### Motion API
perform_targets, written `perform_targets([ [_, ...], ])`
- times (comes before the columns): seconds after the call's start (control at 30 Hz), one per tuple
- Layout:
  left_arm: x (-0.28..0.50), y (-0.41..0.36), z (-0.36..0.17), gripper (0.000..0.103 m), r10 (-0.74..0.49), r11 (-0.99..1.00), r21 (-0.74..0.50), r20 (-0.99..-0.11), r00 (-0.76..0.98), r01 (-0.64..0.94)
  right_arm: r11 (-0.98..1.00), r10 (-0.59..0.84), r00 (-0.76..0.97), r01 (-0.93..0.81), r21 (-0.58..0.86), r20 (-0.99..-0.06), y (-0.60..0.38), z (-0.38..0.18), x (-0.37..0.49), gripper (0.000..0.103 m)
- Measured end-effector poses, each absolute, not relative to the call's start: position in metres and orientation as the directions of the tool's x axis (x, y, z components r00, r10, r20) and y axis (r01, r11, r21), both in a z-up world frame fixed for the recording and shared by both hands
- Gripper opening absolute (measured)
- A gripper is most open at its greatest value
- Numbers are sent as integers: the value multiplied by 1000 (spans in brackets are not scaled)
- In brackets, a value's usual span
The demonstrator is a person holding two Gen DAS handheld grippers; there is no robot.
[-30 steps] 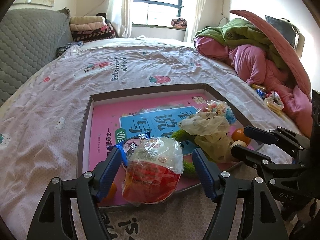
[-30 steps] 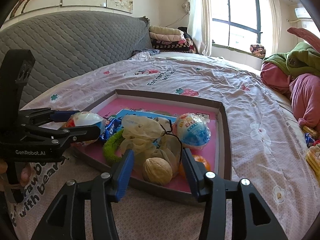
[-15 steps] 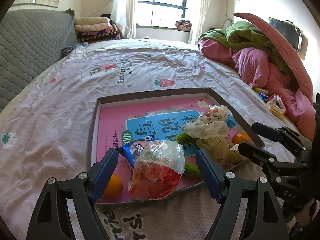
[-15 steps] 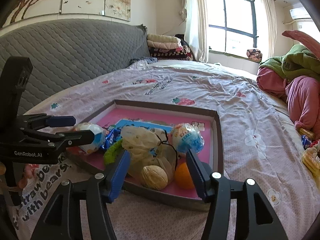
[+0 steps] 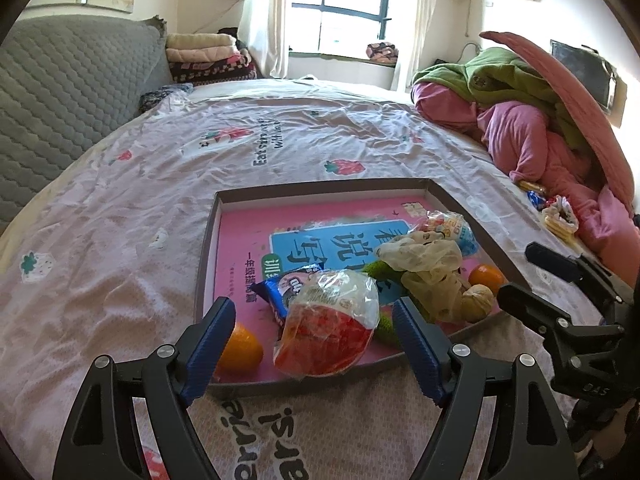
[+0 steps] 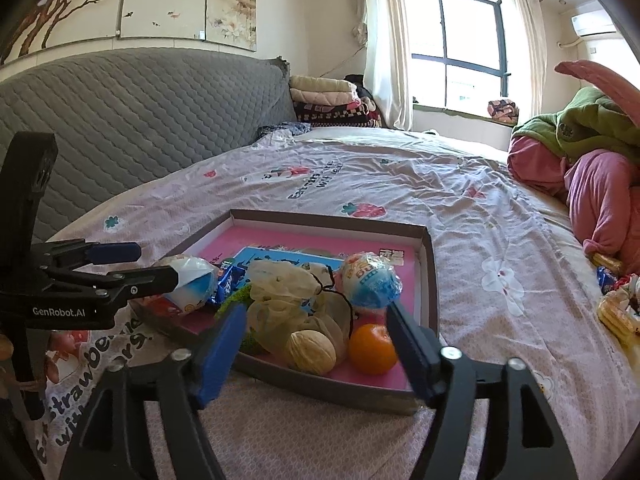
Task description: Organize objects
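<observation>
The left tongs (image 5: 314,330) stand apart, holding nothing, at the near edge of the shallow tray (image 5: 320,186) on the bed (image 5: 120,208). The red-and-white wrapped egg (image 5: 328,328) lies between their blue pads without touching them, with 1 orange (image 5: 239,347) beside it. The right tongs (image 6: 314,344) are also spread wide, framing a walnut (image 6: 311,351) and a second orange (image 6: 372,347). Behind these lie a gauzy pouch (image 6: 280,296) and a blue wrapped egg (image 6: 370,282).

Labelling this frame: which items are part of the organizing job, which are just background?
Job:
shallow grey cardboard tray
red-and-white wrapped toy egg
blue-and-white wrapped toy egg
tan walnut
two oranges

Background:
pink and green bedding heap
folded blankets
</observation>
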State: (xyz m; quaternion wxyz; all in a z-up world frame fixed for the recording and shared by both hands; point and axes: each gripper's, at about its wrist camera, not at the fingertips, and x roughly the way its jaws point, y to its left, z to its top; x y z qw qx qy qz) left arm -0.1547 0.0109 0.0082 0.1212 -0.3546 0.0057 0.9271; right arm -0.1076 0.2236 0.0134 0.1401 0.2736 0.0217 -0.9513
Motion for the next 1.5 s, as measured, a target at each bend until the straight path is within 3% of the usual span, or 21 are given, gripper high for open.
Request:
perform_targets([
  [0.23, -140, 9, 13, 82, 204, -976, -78, -664, -719, -205, -964, -250, -822, 263, 47, -513, 224, 21, -97, 78],
  [0.47, -125, 14, 21, 82, 146, -982, -6, -652, -744, -187, -970, -235, -829, 234, 66, -507, 228, 25, -89, 78],
  [1.5, -97, 2, 5, 82, 116, -989, -12, -691, -714, -149, -983, -170, -825, 181, 34, -539, 223, 21, -52, 78],
])
